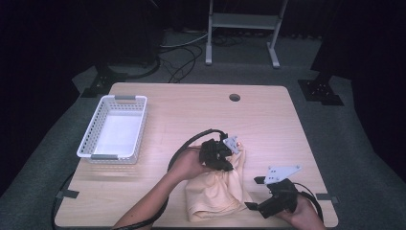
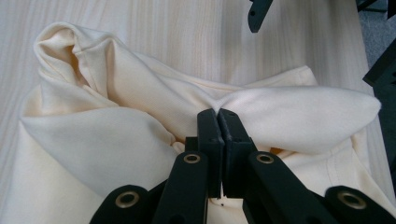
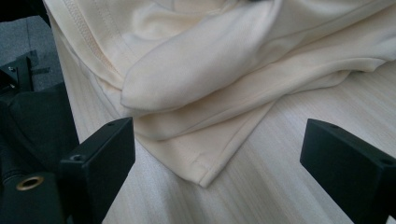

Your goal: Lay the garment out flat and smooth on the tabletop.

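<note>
Basket (image 1: pixel 114 128) first: white, slotted plastic, sitting at the left side of my table (image 1: pixel 268 120), and from the high view I see nothing in it but its pale floor. It stands well apart from the work.

Work sits at the near edge, where a cream cloth (image 1: pixel 218 189) lies crumpled on the wood. My left gripper (image 1: pixel 225 160) is over the cloth's far end, and in the left gripper view its jaws stand pressed together with a pinch of the cloth (image 2: pixel 140 121) between them, folds drawn toward the tips from both sides. How much fabric is inside the pinch I cannot make out, since the jaws cover it.

My right gripper (image 1: pixel 250 206) rests just right of the cloth near the table's front corner. In the right gripper view its jaws stand wide apart with bare wood between them, and a hemmed corner of the cloth (image 3: pixel 201 79) lies just ahead, not touched by either jaw.

What kind of garment this is I cannot tell; the folds hide its shape, and the cloth's near edge runs close to the bottom of the high view.
</note>
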`<state>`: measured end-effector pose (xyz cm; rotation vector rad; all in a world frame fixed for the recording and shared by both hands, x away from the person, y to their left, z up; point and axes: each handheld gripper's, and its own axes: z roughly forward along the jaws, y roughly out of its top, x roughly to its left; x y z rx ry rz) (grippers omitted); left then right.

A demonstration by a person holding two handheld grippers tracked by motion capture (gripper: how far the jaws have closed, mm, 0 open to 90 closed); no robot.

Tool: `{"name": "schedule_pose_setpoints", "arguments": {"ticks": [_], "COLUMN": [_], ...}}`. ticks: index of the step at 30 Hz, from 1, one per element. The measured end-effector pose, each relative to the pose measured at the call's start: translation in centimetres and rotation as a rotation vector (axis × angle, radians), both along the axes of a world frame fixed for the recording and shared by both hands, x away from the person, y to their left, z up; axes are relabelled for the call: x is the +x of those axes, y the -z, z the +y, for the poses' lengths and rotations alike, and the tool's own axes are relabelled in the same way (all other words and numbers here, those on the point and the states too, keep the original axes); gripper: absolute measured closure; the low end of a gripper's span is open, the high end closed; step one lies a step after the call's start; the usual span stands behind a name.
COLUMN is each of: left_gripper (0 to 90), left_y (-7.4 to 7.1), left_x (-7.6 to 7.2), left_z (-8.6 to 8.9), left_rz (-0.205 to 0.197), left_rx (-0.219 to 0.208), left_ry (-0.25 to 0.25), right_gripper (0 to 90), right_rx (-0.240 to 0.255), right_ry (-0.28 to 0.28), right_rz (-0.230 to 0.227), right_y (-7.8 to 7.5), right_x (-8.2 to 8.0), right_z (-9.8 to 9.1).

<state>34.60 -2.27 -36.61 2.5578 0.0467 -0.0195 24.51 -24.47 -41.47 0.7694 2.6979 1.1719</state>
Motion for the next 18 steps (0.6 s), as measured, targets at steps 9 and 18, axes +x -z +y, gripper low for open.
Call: {"name": "schedule_pose_setpoints", "arguments": {"ticks": [9,18], "left_gripper": [88.5,88.6], "left_y": [-1.3,-2.7], "left_x": [-0.1,-0.6], "left_z": [2.4,5.4], "left_rz": [-0.005,-0.022], "left_rx": [-0.029,-0.033], "left_ry": [-0.029,-0.063], "right_gripper": [10.0,10.0], "right_rx": [0.000,-0.007], "right_ry": [-0.007,-0.016], "right_rz": [0.004,0.006], "right_y": [0.1,0.2], "right_x": [0.0,0.1], "right_z": [0.3,0.9]}}
